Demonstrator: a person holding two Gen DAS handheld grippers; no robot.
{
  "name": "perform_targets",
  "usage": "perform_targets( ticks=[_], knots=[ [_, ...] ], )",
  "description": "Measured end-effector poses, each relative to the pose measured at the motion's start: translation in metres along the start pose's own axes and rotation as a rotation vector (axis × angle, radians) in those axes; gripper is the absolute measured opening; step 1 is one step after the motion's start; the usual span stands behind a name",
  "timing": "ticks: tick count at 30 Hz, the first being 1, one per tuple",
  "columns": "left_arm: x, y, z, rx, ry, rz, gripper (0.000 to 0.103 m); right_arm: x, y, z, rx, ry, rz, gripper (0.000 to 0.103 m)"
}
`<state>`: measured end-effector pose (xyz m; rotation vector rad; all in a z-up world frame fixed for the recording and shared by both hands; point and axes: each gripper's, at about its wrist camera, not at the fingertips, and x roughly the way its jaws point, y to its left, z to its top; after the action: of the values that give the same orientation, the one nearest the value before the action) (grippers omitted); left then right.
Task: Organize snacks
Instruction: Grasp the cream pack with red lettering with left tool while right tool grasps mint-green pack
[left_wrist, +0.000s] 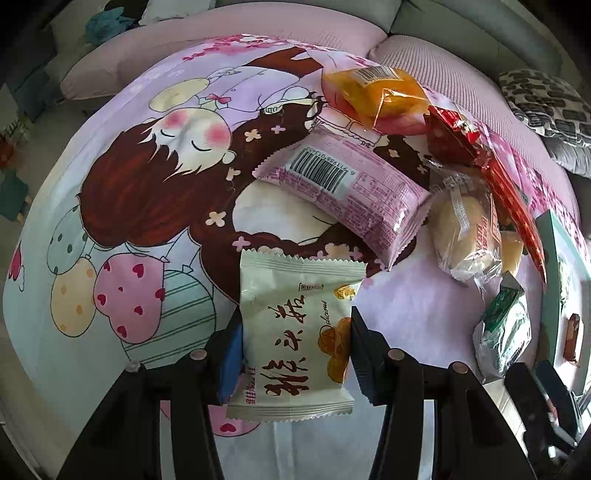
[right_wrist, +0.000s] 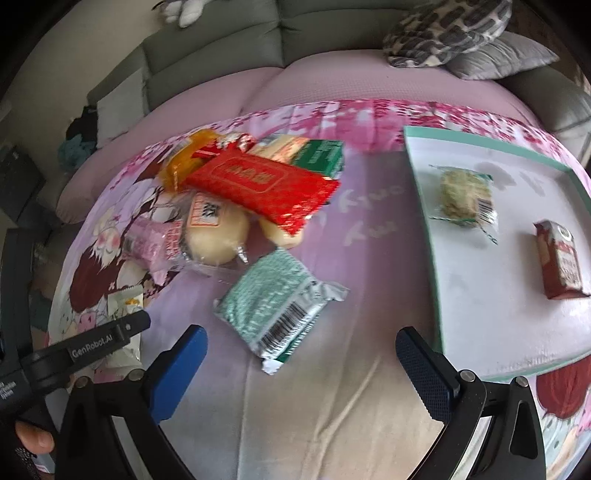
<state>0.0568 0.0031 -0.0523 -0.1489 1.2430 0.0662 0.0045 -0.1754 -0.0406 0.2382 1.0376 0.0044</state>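
My left gripper (left_wrist: 295, 325) is shut on a pale snack packet (left_wrist: 291, 354) with brown lettering, its pads pressing both sides just above the cartoon-print cloth (left_wrist: 147, 206). The same packet (right_wrist: 123, 302) shows in the right wrist view, at the left. My right gripper (right_wrist: 301, 334) stands open over the cloth with nothing gripped. A green foil packet (right_wrist: 273, 306) lies just ahead of its fingers. A white tray with a teal rim (right_wrist: 480, 295) at the right holds a rice-crisp packet (right_wrist: 465, 195) and a small red-brown box (right_wrist: 559, 258).
A pile of snacks lies on the cloth: a pink packet (left_wrist: 343, 192), an orange packet (left_wrist: 373, 92), a long red packet (right_wrist: 262, 184), and wrapped buns (left_wrist: 461, 221). A grey sofa (right_wrist: 221, 48) and patterned cushions (right_wrist: 450, 33) lie behind.
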Motion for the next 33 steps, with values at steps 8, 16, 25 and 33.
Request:
perform_targets(
  ticks=[8,16,25,33],
  knots=[
    [0.007,0.008,0.01,0.006,0.013,-0.002,0.053,0.03,0.02,0.003,-0.141,0.066,-0.088,0.103],
    [0.008,0.006,0.009,0.015,0.017,0.006,0.053,0.046,0.027,0.004,-0.199,0.076,-0.122,0.103],
    [0.008,0.004,0.008,0.029,0.017,0.016,0.053,0.051,0.032,0.01,-0.205,0.051,-0.12,0.099],
    [0.009,0.004,0.008,0.03,0.017,0.016,0.053,0.043,0.036,0.014,-0.215,0.016,-0.118,0.08]
  ],
)
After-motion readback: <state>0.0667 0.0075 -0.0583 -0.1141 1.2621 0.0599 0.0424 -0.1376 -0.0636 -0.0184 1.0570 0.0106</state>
